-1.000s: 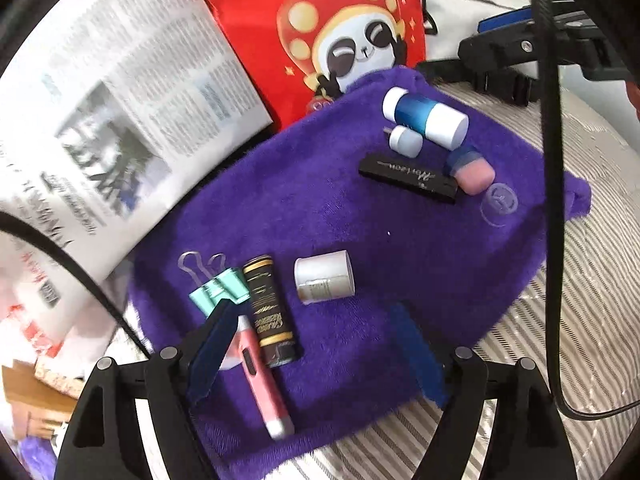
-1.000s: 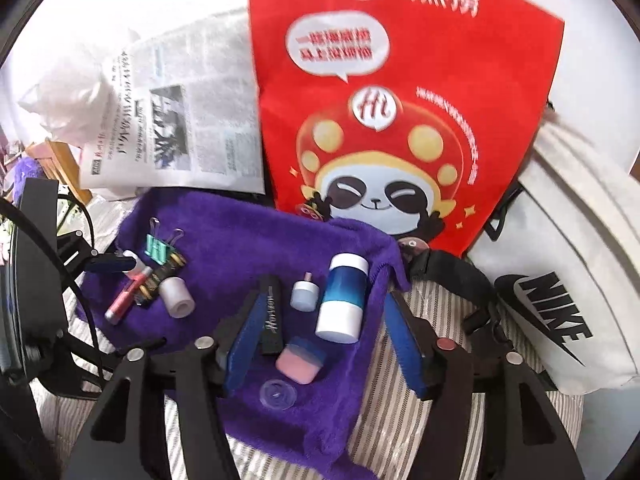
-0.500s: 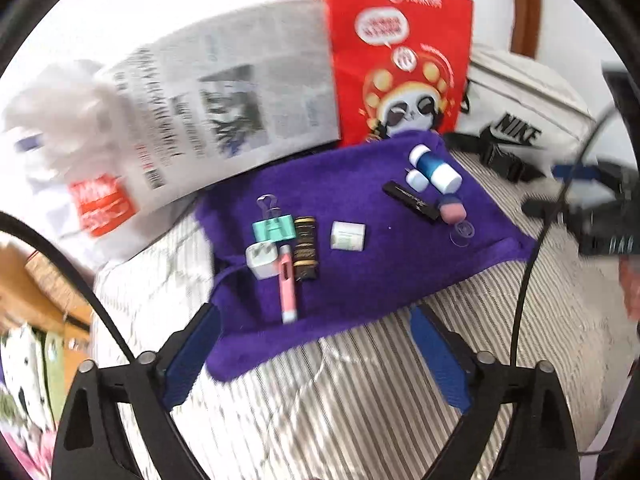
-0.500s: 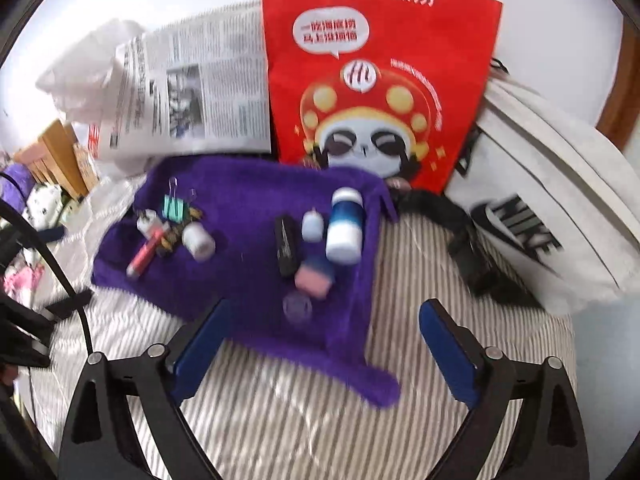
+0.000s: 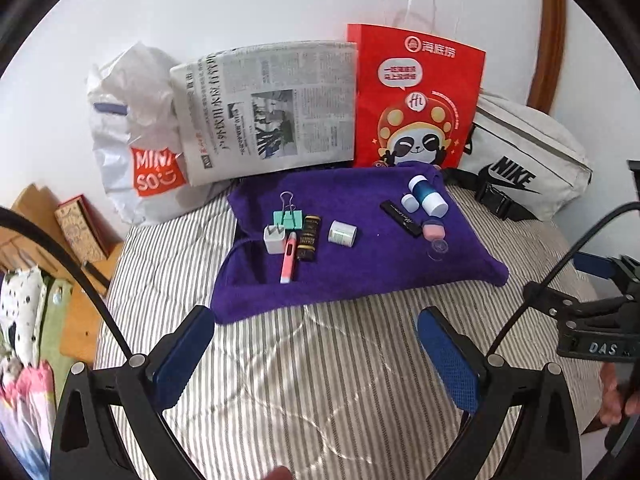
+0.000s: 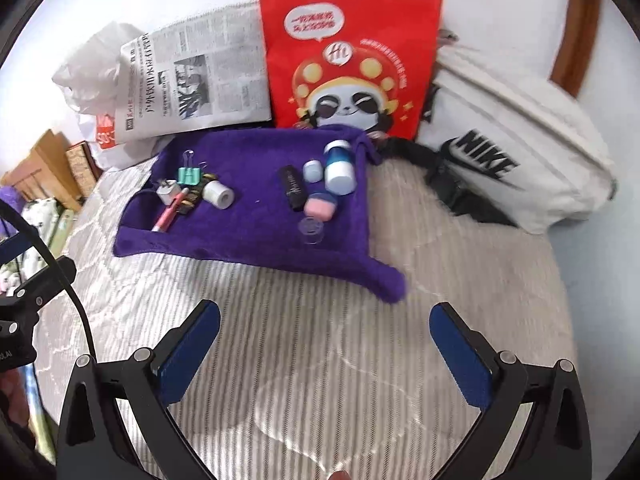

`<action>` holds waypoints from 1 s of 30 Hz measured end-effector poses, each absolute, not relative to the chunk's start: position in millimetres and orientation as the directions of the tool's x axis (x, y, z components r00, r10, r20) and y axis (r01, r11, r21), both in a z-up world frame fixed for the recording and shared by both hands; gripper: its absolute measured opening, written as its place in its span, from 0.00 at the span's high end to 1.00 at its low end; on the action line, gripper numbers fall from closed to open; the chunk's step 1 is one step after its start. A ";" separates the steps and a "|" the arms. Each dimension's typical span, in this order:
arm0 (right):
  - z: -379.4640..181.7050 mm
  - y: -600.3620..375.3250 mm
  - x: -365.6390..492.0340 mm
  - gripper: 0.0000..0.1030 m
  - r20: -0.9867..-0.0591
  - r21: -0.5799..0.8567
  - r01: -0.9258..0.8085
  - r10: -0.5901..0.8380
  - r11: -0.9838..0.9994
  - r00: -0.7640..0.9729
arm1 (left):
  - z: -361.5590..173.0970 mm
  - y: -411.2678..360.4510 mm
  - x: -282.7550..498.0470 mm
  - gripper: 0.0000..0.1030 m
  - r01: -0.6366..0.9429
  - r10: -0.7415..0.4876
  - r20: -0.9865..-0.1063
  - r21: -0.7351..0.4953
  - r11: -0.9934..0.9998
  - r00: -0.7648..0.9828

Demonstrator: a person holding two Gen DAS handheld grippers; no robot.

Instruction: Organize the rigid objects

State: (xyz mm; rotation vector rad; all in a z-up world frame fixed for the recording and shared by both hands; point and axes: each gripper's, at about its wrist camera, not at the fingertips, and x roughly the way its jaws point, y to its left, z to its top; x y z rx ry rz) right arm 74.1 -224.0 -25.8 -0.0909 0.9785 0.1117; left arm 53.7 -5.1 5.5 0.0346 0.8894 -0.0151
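Here our left gripper [image 5: 316, 346] and right gripper [image 6: 325, 350] finish opening wide, empty; the small hard plastic items sit on the purple towel [image 5: 356, 280], light, slippery, best pinched across their middles.

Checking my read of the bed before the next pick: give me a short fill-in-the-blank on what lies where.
1. The small items all lie on a ____ towel.
2. The pink pen lies between the white charger plug and the ____ tube.
3. Behind the towel a ____ paper bag with a panda stands upright.
4. Neither the left gripper nor the right gripper holds ____.

Missing words: purple; black; red; anything
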 end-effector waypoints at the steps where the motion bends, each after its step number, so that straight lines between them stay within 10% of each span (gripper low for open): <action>1: -22.9 -223.6 71.5 0.00 -0.830 -0.032 -0.132 0.047 0.991 0.556 | 4.0 -4.9 52.5 0.00 0.014 0.005 -0.784 0.017 1.000 0.621; 30: -5.8 -238.8 55.5 0.00 -0.827 -0.001 -0.076 0.041 0.997 0.561 | 9.1 -1.7 41.4 0.00 -0.022 0.009 -0.816 -0.005 1.000 0.578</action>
